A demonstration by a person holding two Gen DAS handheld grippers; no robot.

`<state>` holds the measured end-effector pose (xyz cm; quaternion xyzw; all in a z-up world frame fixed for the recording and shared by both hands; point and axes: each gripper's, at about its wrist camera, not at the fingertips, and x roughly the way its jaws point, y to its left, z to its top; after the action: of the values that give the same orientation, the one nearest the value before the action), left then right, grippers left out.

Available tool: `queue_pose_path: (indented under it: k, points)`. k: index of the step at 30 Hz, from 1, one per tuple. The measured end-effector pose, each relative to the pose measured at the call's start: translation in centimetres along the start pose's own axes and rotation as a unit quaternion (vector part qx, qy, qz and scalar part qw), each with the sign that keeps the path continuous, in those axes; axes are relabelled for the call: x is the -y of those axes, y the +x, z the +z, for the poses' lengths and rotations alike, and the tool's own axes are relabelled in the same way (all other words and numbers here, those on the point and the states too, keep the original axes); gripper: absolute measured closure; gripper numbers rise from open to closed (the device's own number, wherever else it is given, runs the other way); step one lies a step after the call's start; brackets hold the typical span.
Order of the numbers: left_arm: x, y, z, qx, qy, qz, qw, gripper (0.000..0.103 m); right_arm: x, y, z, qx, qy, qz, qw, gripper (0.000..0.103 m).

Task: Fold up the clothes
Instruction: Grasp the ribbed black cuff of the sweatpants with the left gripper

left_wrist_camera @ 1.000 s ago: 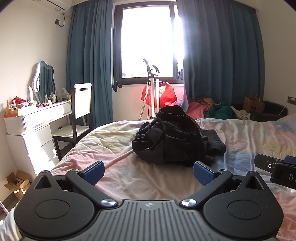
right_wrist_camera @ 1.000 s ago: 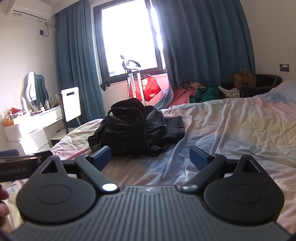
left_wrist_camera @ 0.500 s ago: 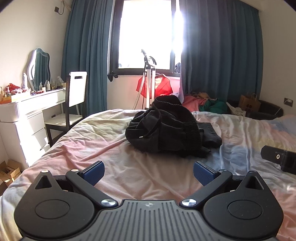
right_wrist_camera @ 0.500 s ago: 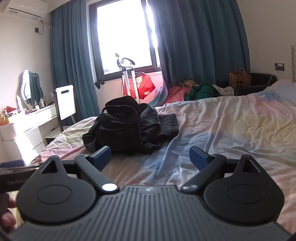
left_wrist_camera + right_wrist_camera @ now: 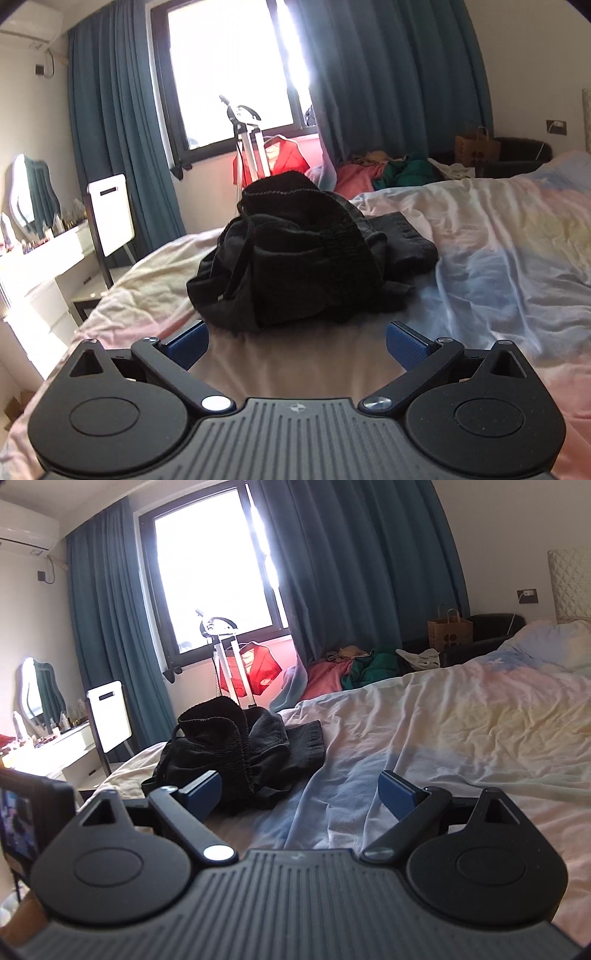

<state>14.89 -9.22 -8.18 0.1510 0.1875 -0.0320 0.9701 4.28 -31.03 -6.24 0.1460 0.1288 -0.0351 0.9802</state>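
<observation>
Left wrist view takes in the bed [image 5: 498, 236] first, its wrinkled sheet in pale pink, yellow and blue filling most of the lower half of the picture. Behind it hang teal curtains [image 5: 388, 81] on either side of a bright window [image 5: 229, 62]. On the sheet sits a crumpled heap of black clothes [image 5: 295, 254], unfolded, with a drawstring hanging down its near side and a flat dark piece sticking out to the right. A white chair [image 5: 110, 214] stands at the bed's left edge beside a white dresser [image 5: 40, 266], and a red garment [image 5: 284, 158] hangs on a stand under the window. The left gripper [image 5: 297, 341] has its blue-padded jaws spread wide, holding nothing, aimed at the heap and just short of it. In the right wrist view the right gripper [image 5: 299, 792] is likewise wide apart and empty above the sheet, with the clothes [image 5: 240, 753] ahead and to its left.
</observation>
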Motion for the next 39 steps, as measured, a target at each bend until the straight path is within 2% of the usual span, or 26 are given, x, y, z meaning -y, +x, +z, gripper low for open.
queue_pose_path:
  k: [5,8,12,13,15,16,18,19,20,21,24,28,29,36,39]
  points:
    - [5.3,7.0,2.7,0.022,0.065,0.019,0.9975,0.0,1.9,0.6,0.5,0.023,0.025,-0.019,0.999,0.01]
    - [7.7,10.9,3.6,0.022,0.081,0.023,0.9962,0.0,2.8,1.3,0.5,0.024,0.041,-0.031,0.998,0.01]
    - [10.0,14.8,3.9,0.027,0.1,0.07,0.9922,0.004,3.6,2.7,0.0,0.011,0.049,-0.043,0.998,0.01]
    - [10.2,15.5,3.9,0.022,0.099,0.082,0.9915,0.007,3.7,3.1,-0.2,0.007,0.049,-0.046,0.998,0.01]
    - [10.2,16.8,4.0,0.005,0.084,0.096,0.9918,0.022,3.9,4.0,-0.7,-0.004,0.05,-0.052,0.997,0.01]
    - [9.9,17.0,4.0,0.002,0.065,0.095,0.9933,0.027,3.9,4.4,-0.8,-0.009,0.05,-0.054,0.997,0.01]
    - [8.5,16.8,4.2,0.008,0.018,0.088,0.9959,0.048,4.0,5.1,-1.0,-0.019,0.052,-0.058,0.997,0.01]
    - [7.7,16.6,4.2,0.01,-0.004,0.082,0.9965,0.049,4.0,5.1,-1.0,-0.021,0.056,-0.056,0.997,0.01]
    - [7.0,16.1,4.2,0.015,-0.021,0.074,0.9969,0.056,4.1,5.2,-1.0,-0.021,0.06,-0.054,0.997,0.01]
    - [6.5,15.4,4.2,0.023,-0.023,0.069,0.9971,0.085,4.1,5.0,-1.0,-0.015,0.06,-0.052,0.997,0.01]
    - [5.7,12.6,4.5,0.048,-0.007,0.054,0.9974,0.09,4.1,4.5,-0.7,0.001,0.053,-0.058,0.997,0.01]
    - [4.0,7.0,5.2,0.086,-0.008,0.029,0.9958,0.092,3.9,4.3,-0.6,0.0,0.05,-0.062,0.997,0.01]
    - [3.3,5.3,5.4,0.094,-0.009,0.02,0.9954,0.096,3.7,4.1,-0.6,0.002,0.045,-0.06,0.997,0.01]
    - [-4.2,-7.4,4.1,0.12,-0.051,-0.034,0.9909,0.103,2.9,2.2,-0.1,0.024,0.034,-0.051,0.998,0.01]
    - [-7.0,-13.5,2.3,0.158,-0.035,-0.032,0.9863,0.103,2.3,2.0,-0.2,0.021,0.023,-0.046,0.998,0.01]
